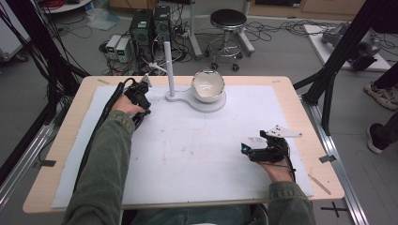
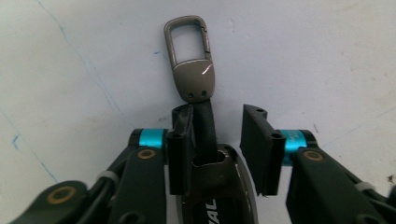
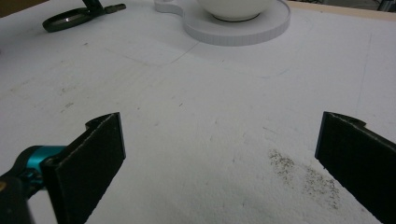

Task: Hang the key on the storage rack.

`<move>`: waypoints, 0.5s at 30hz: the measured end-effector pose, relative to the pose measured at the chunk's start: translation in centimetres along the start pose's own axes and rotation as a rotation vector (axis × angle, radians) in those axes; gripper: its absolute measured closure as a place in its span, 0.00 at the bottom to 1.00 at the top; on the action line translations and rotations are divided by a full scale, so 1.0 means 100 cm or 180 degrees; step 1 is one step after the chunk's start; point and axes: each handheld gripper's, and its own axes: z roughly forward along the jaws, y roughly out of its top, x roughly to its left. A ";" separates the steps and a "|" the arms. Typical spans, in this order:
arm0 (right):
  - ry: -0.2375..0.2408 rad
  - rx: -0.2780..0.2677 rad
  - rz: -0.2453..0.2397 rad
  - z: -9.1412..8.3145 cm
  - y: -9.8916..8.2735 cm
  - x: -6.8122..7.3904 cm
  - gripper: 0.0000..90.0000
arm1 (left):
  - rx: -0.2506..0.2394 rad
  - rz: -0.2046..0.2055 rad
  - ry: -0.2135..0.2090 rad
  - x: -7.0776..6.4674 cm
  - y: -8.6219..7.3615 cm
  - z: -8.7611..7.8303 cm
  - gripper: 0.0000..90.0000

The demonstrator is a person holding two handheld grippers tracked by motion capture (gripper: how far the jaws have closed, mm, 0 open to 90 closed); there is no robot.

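Note:
A dark key fob (image 2: 219, 196) lies on the white mat, with a black strap (image 2: 205, 126) leading to a grey carabiner clip (image 2: 191, 56). My left gripper (image 2: 219, 126) points down over it at the far left of the table (image 1: 141, 96), the strap and the fob's top between its jaws. The left pad (image 2: 180, 140) touches the strap; the right pad (image 2: 257, 144) stands apart from it, so the gripper is open. My right gripper (image 1: 251, 143) rests near the front right, jaws wide open (image 3: 219, 126) over bare mat. The fob (image 3: 70, 18) shows far off in the right gripper view.
A white bowl (image 1: 208, 86) sits on a white stand base (image 1: 213, 105) with an upright post (image 1: 170, 61) at the back centre. The white mat (image 1: 187, 154) covers most of the wooden table (image 1: 70, 140). A stool and cables stand beyond the far edge.

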 end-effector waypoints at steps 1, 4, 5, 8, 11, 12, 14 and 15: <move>0.0000 0.0000 0.0000 0.000 0.000 0.000 0.01 | -0.0001 -0.0011 0.0015 0.001 0.000 0.000 0.77; -0.0005 0.0002 0.0000 0.000 0.000 0.000 0.01 | 0.0044 -0.0060 0.0054 0.002 -0.001 0.000 0.81; -0.0006 0.0004 -0.0001 0.000 0.000 0.000 0.01 | 0.0053 -0.0095 0.0060 0.003 -0.002 0.001 0.82; -0.0005 0.0001 -0.0006 0.000 0.000 0.000 0.01 | -0.0063 -0.0160 0.0037 0.004 -0.007 0.003 0.89; -0.0008 0.0009 -0.0007 0.000 -0.001 0.000 0.01 | -0.0216 -0.0164 -0.0085 0.010 -0.015 0.002 0.91; -0.0008 0.0004 -0.0018 0.000 -0.001 0.000 0.01 | -0.0278 -0.0179 -0.0117 0.012 -0.018 0.002 0.91; -0.0002 0.0004 -0.0016 -0.001 -0.001 0.000 0.01 | -0.0347 -0.0140 -0.0143 0.012 -0.021 0.001 0.92; -0.0004 0.0006 -0.0012 -0.001 -0.001 0.001 0.01 | -0.0363 -0.0094 -0.0134 0.012 -0.022 0.001 0.92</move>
